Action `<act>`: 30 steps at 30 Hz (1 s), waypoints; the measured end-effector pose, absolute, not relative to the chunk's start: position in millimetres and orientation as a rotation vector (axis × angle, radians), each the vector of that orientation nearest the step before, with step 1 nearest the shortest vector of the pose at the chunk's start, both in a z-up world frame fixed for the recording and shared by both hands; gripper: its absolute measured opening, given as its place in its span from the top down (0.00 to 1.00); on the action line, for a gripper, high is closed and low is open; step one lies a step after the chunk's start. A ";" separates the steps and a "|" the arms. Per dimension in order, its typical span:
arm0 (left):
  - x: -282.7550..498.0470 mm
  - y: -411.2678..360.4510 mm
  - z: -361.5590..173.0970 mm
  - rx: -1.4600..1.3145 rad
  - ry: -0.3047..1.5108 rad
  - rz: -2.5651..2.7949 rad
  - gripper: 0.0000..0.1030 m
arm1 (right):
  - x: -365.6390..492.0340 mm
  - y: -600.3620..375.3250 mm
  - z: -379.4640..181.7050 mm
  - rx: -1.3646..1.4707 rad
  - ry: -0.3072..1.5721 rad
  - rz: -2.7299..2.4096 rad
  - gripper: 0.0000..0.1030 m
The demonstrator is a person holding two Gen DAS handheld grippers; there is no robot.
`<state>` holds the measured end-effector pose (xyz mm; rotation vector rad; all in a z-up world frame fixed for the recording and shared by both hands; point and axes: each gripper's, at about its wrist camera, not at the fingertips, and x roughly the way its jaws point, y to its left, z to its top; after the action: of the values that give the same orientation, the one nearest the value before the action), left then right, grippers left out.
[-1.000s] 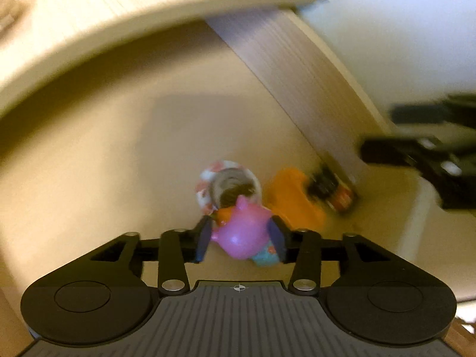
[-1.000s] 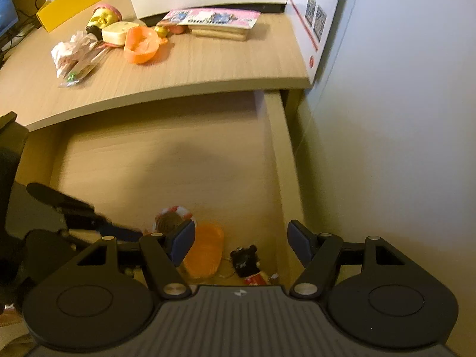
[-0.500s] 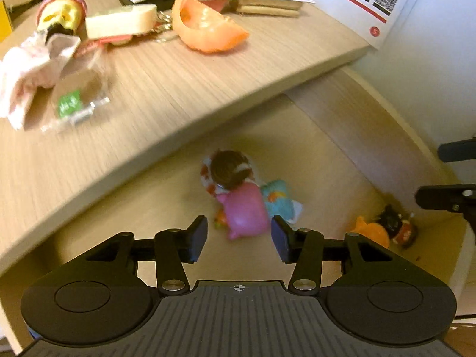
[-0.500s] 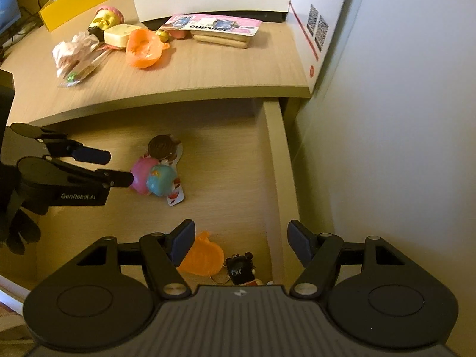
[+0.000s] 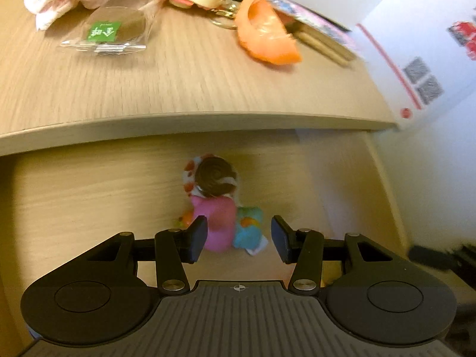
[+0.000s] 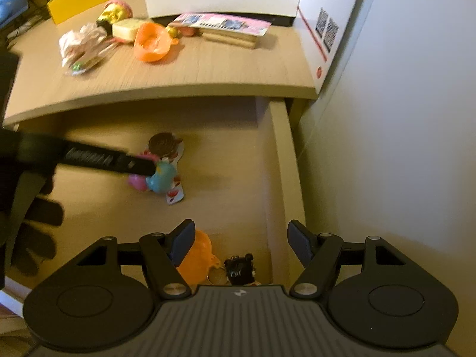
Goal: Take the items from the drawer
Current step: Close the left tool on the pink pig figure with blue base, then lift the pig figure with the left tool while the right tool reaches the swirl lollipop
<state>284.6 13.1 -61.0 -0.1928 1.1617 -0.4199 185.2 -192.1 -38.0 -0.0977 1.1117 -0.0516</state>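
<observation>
1. Left gripper hangs over the open drawer, jaws spread wide, and the pink toy sits in the gap with nothing pinching it: the left pad is just beside it, while the right pad stands clear of the blue toy next to it
2. Both toys lie on the drawer floor, on a patterned packet with a dark round sweet at its far end, so this cluster is not out yet
3. Right gripper waits half-spread and empty near the drawer's front corner, above the orange piece and the small black figure
4. Step in hand, as I read it: lining up a grasp on the pink toy
5. Next move calls for closing on the pink toy alone, then lifting it to the desktop, where an orange shell and other bits already lie
6. Against a second ago: the left jaws have just been closing a little with the pink toy between them, and the view now takes in the desktop, unseen then
</observation>
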 end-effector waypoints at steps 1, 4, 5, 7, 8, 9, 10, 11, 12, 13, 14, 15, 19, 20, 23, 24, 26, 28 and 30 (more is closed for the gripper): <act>285.3 10.9 -61.3 -0.159 1.154 -0.409 0.50 | 184.2 -191.4 -39.1 -0.103 1.114 -0.051 0.33; 288.2 -0.1 -71.0 -0.051 1.161 -0.390 0.41 | 182.0 -191.5 -41.5 -0.113 1.118 -0.050 0.33; 288.8 0.9 -74.0 -0.065 1.156 -0.405 0.40 | 181.4 -191.5 -41.5 -0.119 1.116 -0.050 0.33; 290.5 2.9 -76.7 -0.081 1.155 -0.409 0.34 | 180.9 -192.2 -41.5 -0.125 1.115 -0.051 0.33; 291.9 3.6 -77.8 -0.085 1.157 -0.407 0.32 | 180.8 -192.3 -41.3 -0.126 1.114 -0.052 0.33; 293.7 3.8 -79.4 -0.091 1.160 -0.408 0.29 | 180.8 -192.4 -41.3 -0.125 1.114 -0.054 0.33; 294.6 3.6 -80.4 -0.096 1.162 -0.417 0.28 | 180.7 -192.6 -41.4 -0.124 1.114 -0.053 0.33; 295.6 2.7 -81.6 -0.099 1.163 -0.434 0.28 | 180.6 -192.5 -41.5 -0.123 1.114 -0.052 0.33; 295.8 1.2 -82.6 -0.093 1.159 -0.454 0.28 | 180.4 -192.0 -41.6 -0.126 1.113 -0.048 0.33; 295.4 -0.9 -83.7 -0.074 1.147 -0.480 0.28 | 180.2 -190.9 -41.6 -0.128 1.112 -0.042 0.33; 295.0 -2.9 -84.6 -0.052 1.133 -0.505 0.28 | 179.8 -190.3 -41.6 -0.128 1.111 -0.037 0.33; 293.3 -5.5 -85.5 -0.030 1.120 -0.539 0.28 | 179.4 -189.6 -41.5 -0.126 1.109 -0.029 0.32; 287.3 -15.1 -96.2 0.026 1.144 -0.637 0.32 | 178.5 -187.3 -42.6 -0.116 1.114 -0.012 0.32; 283.8 -16.3 -95.2 0.042 1.109 -0.651 0.33 | 178.6 -187.8 -43.6 -0.115 1.117 -0.011 0.32; 284.1 -14.1 -94.5 0.005 1.078 -0.653 0.52 | 179.2 -188.8 -44.9 -0.112 1.119 -0.021 0.32; 285.6 -12.7 -93.8 -0.007 1.064 -0.652 0.57 | 179.1 -189.0 -44.8 -0.091 1.122 -0.043 0.32; 286.4 -13.2 -91.0 0.019 1.057 -0.648 0.59 | 178.6 -189.0 -44.5 -0.088 1.119 -0.044 0.32; 287.6 -13.7 -89.3 0.031 1.065 -0.661 0.60 | 178.7 -189.5 -44.8 -0.091 1.118 -0.043 0.32; 288.3 -10.7 -86.9 0.016 1.107 -0.654 0.62 | 178.7 -189.1 -45.8 -0.094 1.120 -0.043 0.33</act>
<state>288.3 -10.7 -86.9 0.0163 1.1068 -0.6543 178.7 -189.1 -45.8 -0.0944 1.1199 -0.0432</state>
